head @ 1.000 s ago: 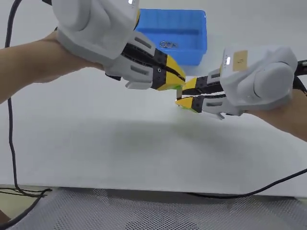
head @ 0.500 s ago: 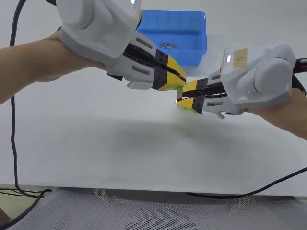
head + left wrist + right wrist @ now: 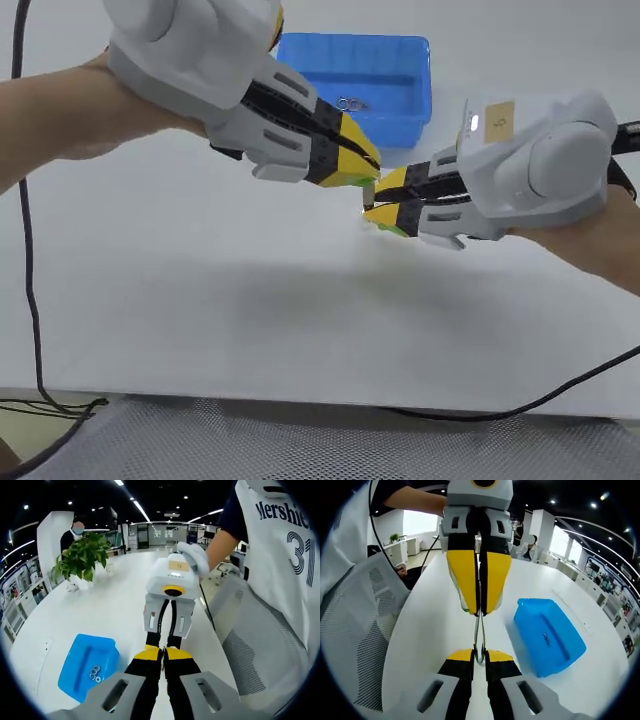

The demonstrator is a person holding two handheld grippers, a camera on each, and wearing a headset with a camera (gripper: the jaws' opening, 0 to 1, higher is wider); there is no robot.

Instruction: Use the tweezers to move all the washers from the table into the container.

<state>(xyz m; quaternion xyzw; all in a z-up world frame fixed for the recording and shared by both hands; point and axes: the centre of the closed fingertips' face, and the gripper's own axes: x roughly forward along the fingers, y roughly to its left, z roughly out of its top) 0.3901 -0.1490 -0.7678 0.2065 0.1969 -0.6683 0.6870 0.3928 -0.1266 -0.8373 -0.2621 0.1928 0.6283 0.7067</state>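
Right gripper view is showing the tweezers (image 3: 479, 635) as a thin metal pair stretching between the two sets of jaws, just beside the blue container (image 3: 550, 637). The left hand-held gripper (image 3: 479, 611) is clenching one end between its yellow jaws. The right hand-held gripper (image 3: 479, 659) is pinching the other end, its jaws nearly together.

Head view is looking down on both grippers meeting tip to tip just in front of the container, over the white table (image 3: 200, 290); from here the tweezers are hiding between the tips. This view is also giving the plainest look at the washers (image 3: 350, 103), which are lying in a small cluster on the container's floor.

Left gripper view is facing the right hand-held gripper head-on. A person's numbered white jersey (image 3: 280, 570) is showing on the side away from the container.
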